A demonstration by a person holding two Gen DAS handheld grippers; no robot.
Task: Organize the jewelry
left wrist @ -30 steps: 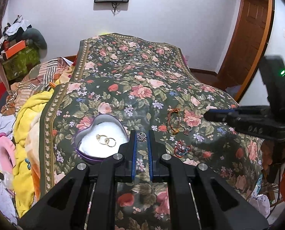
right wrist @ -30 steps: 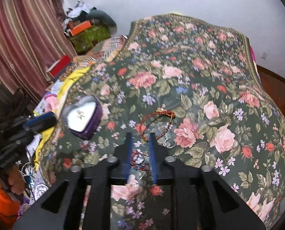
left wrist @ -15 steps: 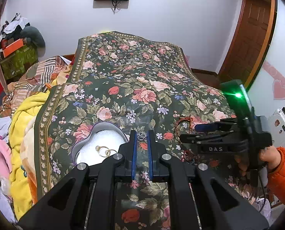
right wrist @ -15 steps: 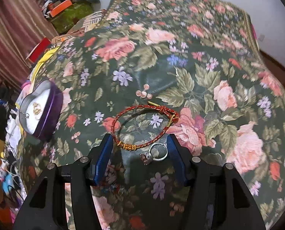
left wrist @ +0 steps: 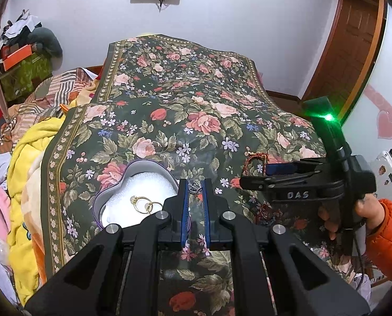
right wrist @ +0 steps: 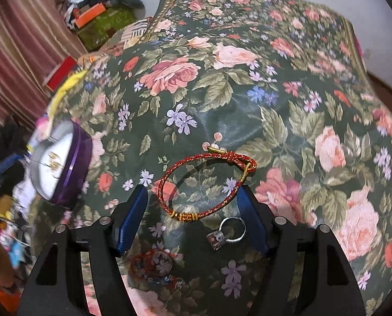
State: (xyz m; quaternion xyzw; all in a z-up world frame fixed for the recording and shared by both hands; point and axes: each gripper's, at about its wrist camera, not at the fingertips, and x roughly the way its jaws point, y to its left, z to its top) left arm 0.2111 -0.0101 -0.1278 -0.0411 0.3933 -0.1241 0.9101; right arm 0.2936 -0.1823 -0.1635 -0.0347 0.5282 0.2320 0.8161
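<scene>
The red braided bracelet is lying flat on the floral bedspread, its gold beads toward me, right between my right gripper's wide-spread fingers, so that hand is nearer. A silver ring is sitting just beside it. My left gripper is pinching a small silver piece, narrow, just beside the heart-shaped tin holding gold rings. Only the left view is showing that pinch.
</scene>
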